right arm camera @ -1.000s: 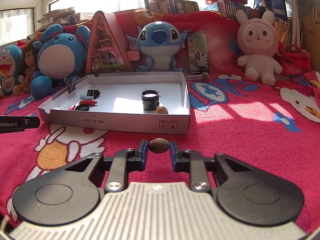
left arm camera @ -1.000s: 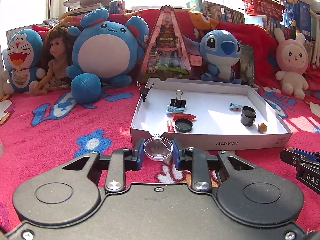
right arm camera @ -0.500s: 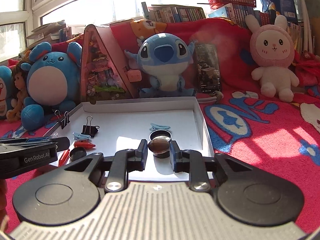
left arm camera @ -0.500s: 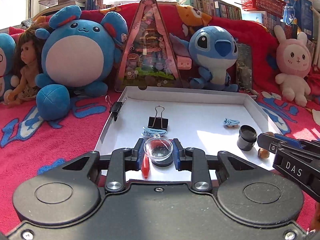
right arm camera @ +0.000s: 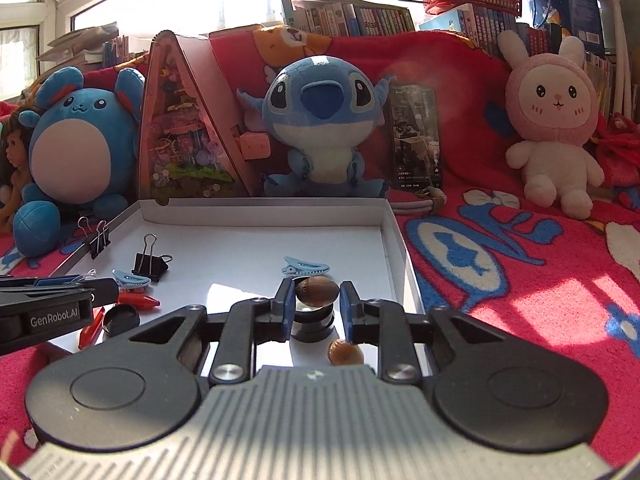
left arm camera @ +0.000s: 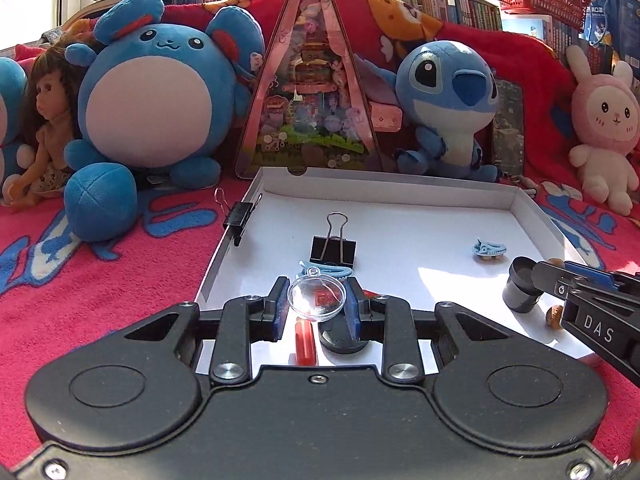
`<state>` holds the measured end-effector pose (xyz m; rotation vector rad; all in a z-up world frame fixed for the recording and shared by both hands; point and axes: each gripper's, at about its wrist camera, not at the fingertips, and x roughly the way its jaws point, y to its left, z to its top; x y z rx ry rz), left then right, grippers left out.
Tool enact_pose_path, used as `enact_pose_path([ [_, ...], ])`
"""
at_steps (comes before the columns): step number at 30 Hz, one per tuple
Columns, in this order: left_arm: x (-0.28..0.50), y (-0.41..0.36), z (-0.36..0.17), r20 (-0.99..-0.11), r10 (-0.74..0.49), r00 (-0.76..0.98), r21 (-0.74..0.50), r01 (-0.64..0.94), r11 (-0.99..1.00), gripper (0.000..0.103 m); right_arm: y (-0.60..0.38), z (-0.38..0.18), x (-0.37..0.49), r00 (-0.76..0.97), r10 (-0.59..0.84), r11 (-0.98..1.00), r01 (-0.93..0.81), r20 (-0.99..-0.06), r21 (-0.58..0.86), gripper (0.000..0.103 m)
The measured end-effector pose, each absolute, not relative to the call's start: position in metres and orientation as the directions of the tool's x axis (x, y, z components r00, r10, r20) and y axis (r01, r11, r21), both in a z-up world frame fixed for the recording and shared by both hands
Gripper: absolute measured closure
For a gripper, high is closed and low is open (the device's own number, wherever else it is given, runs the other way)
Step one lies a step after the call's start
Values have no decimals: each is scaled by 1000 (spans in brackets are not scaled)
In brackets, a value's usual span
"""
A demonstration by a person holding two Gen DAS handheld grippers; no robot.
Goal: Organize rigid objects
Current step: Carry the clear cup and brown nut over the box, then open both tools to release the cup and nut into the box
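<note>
The left gripper [left arm camera: 318, 307] hangs over the near left part of the white box [left arm camera: 400, 196], its fingers clamped on a clear plastic dome [left arm camera: 316, 298], above a red crayon [left arm camera: 306, 342] and a black cap [left arm camera: 344, 340]. The right gripper [right arm camera: 316, 306] grips a brown nut [right arm camera: 317, 291] over the black cup [right arm camera: 312, 326], with a second nut [right arm camera: 345, 353] lying just beside that cup on the box floor

Sunlit window [right arm camera: 168, 4], bookshelf [right arm camera: 360, 16], red blanket [right arm camera: 520, 280].
</note>
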<state>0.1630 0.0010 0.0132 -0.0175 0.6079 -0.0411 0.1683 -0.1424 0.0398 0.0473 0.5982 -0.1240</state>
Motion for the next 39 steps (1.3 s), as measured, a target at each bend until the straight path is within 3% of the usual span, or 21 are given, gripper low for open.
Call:
enact_pose_path([
  [29, 169, -1, 2, -582, -33, 812, 0, 40, 999, 75, -143, 30, 173, 813, -88, 994, 113, -576, 7, 70],
  [32, 168, -1, 3, -581, -34, 813, -4, 39, 999, 68, -143, 31, 173, 814, -88, 994, 112, -574, 8, 70],
  [39, 160, -3, 8, -565, -41, 824, 2, 51, 999, 51, -141, 35, 170, 827, -79, 995, 101, -556, 8, 53],
])
